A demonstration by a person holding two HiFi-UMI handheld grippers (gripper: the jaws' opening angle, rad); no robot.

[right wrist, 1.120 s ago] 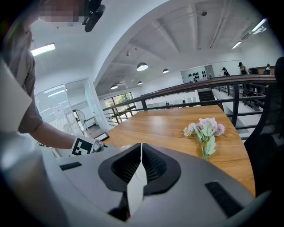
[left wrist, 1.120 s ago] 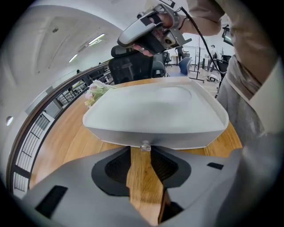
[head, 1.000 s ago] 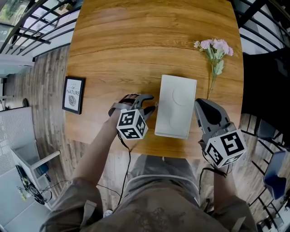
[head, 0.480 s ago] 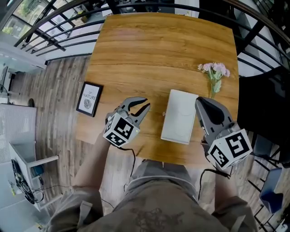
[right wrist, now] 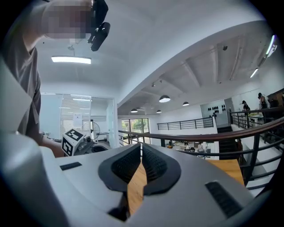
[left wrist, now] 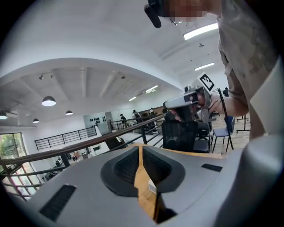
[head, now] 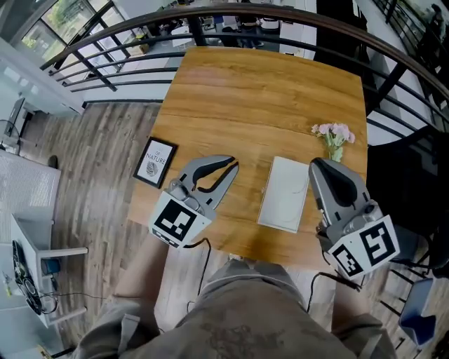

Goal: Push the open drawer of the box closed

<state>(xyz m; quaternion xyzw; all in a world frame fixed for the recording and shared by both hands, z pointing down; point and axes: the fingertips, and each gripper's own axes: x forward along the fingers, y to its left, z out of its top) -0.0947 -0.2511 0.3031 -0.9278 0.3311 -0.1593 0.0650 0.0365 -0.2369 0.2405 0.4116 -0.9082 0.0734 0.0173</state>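
Note:
A white box [head: 284,193] lies flat on the wooden table [head: 238,91], near its front edge. No drawer stands out from it in the head view. My left gripper [head: 231,167] hangs in the air left of the box, well above the table. Its jaws have just been closing, and the tips now meet with nothing between them [left wrist: 140,148]. To the right of the box my right gripper [head: 317,165] is also raised. It is shut and empty [right wrist: 142,146]. Both gripper views look out level over the railing, and neither shows the box.
A small framed picture [head: 155,162] sits at the table's left edge. A sprig of pink flowers [head: 334,134] lies beyond the box at the right. A dark railing [head: 210,17] curves behind the table. My legs are against the front edge.
Both grippers have lifted up off the table, away from the box sides. The left gripper's jaws went from open to closed. The table looks smaller and farther below.

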